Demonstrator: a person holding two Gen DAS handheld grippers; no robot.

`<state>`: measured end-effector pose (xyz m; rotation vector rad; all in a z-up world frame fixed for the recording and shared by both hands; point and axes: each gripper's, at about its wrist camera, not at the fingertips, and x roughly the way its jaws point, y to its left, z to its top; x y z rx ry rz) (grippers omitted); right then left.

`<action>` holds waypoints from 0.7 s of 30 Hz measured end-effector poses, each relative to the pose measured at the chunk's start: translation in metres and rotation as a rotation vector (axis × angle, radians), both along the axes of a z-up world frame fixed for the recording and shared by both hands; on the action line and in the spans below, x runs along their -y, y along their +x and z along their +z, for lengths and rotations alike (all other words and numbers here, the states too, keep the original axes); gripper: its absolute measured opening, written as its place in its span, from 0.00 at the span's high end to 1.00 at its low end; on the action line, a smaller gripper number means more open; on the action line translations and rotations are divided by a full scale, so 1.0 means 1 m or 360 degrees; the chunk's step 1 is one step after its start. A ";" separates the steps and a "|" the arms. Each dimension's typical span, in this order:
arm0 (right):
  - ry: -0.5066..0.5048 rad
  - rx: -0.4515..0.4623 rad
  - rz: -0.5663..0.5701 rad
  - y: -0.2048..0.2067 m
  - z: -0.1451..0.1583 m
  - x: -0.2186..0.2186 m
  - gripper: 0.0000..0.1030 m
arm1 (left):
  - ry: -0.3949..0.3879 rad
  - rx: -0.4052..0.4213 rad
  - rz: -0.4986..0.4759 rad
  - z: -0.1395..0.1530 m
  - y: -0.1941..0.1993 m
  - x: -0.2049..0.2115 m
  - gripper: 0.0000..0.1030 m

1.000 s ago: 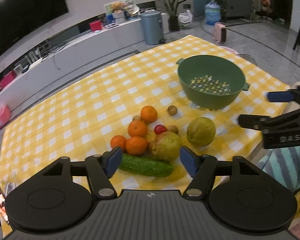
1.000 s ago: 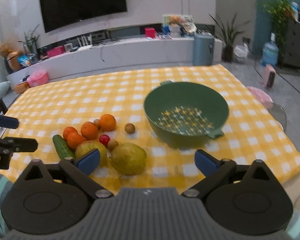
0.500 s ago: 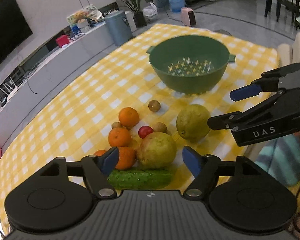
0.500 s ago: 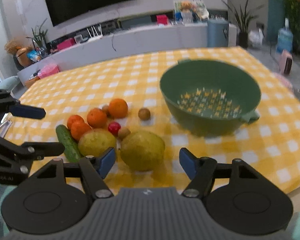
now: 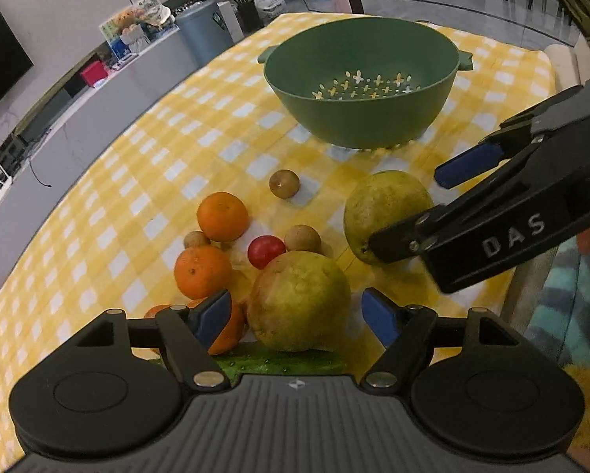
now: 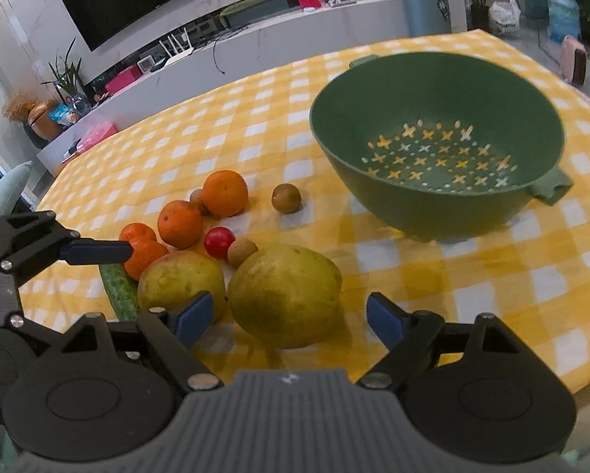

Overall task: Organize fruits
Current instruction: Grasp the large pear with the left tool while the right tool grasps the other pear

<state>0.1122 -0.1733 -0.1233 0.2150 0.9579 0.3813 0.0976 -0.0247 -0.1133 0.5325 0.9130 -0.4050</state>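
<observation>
A pile of fruit lies on the yellow checked tablecloth (image 5: 145,149): several oranges (image 5: 222,216), a red cherry tomato (image 5: 266,250), small brown fruits (image 5: 284,183), a cucumber (image 6: 118,291) and two big yellow-green fruits. My left gripper (image 5: 297,317) is open, its jaws on either side of one big fruit (image 5: 299,299). My right gripper (image 6: 285,317) is open around the other big fruit (image 6: 285,293). An empty green colander (image 5: 360,79) stands behind the pile.
The table's near edge runs just under both grippers. Behind the table are a long white TV bench (image 6: 255,39), a grey bin (image 6: 427,10) and potted plants. My right gripper shows at the right of the left wrist view (image 5: 405,211).
Both grippers have moved forward and down toward the fruit pile. Each big yellow-green fruit now sits between a pair of open jaws.
</observation>
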 end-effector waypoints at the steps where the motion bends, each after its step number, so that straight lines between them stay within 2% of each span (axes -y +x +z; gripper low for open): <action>1: 0.0006 -0.0012 0.0001 0.003 -0.002 -0.001 0.20 | -0.0002 -0.0007 0.0004 -0.001 0.002 0.001 0.14; 7: 0.0039 -0.0042 0.0017 0.012 -0.007 -0.005 0.22 | -0.0027 -0.0044 0.0014 -0.009 0.010 0.004 0.14; 13: 0.0020 -0.0041 0.0032 0.017 -0.011 -0.007 0.31 | 0.0048 -0.0033 0.0032 -0.016 0.011 0.009 0.22; 21: -0.0014 -0.0013 0.0058 0.015 -0.011 -0.008 0.32 | 0.0064 -0.0034 0.0080 -0.017 0.009 0.012 0.28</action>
